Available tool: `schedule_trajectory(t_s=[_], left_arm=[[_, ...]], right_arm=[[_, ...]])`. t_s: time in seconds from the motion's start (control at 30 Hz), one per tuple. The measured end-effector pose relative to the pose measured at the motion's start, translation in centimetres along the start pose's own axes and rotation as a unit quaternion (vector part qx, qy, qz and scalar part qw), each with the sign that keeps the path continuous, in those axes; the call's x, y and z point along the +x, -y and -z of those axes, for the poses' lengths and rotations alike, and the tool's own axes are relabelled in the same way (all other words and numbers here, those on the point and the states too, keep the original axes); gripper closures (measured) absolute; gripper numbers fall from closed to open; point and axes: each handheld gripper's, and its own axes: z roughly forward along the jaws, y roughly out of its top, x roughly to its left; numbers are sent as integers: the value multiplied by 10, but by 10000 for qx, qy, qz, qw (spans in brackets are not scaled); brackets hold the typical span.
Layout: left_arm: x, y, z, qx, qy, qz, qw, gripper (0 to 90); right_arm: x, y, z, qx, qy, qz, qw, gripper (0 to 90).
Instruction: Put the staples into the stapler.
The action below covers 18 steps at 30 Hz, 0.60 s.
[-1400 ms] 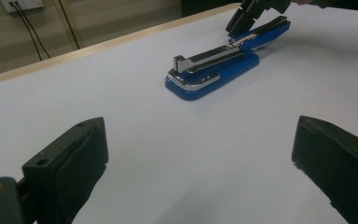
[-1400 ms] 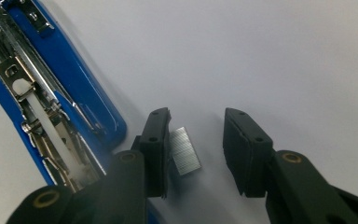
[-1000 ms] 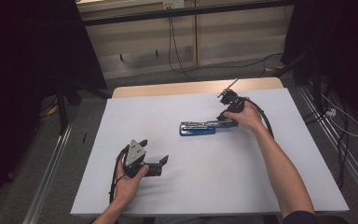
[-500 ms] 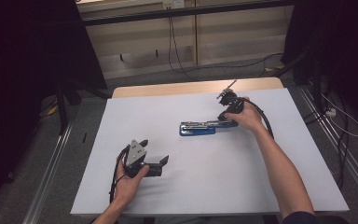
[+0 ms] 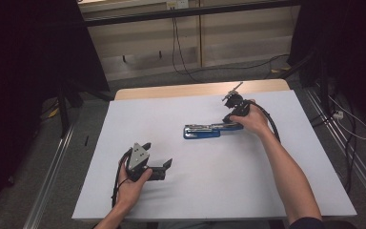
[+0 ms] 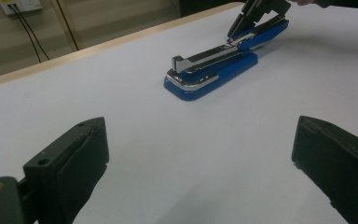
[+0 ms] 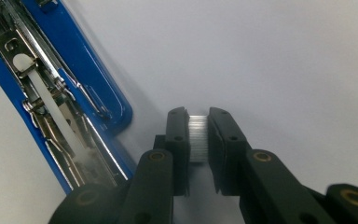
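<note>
Fingers of the right gripper (image 5: 229,116) sit at the right end of the blue stapler (image 5: 205,130) in the high view, the hand wrapped round the gripper body, though from up here their gap cannot be told. That stapler lies open on the white worktop (image 5: 267,191), right of centre and towards the far side, its long axis running left to right. Near the front left, the left gripper (image 5: 159,164) rests in the other hand with its fingers spread wide and nothing between them. Bare worktop lies all around the stapler, with broad room near and to the left; the right and far edges are closer.

Seen from the left gripper view, the two black fingers (image 6: 72,161) stand far apart over bare white surface. Well beyond them lies the stapler (image 6: 214,70): blue base, chrome magazine rail exposed, blue top swung back. The other gripper is at its far end.

From the right gripper view, the fingers (image 7: 223,135) have just been closing and are narrow, pinched on a silvery strip of staples (image 7: 198,139). Just left lies the stapler (image 7: 51,93), its metal channel and white pusher rod showing; open white worktop spreads to the right.
</note>
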Motion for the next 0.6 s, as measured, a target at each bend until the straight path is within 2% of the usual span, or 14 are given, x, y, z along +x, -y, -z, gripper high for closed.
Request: schedule_trajectory(t_s=[0.6], left_arm=[[0,0,0,4,3,-6,10000,39]], right_arm=[[-2,0,11,-184,92,14,9998,794]])
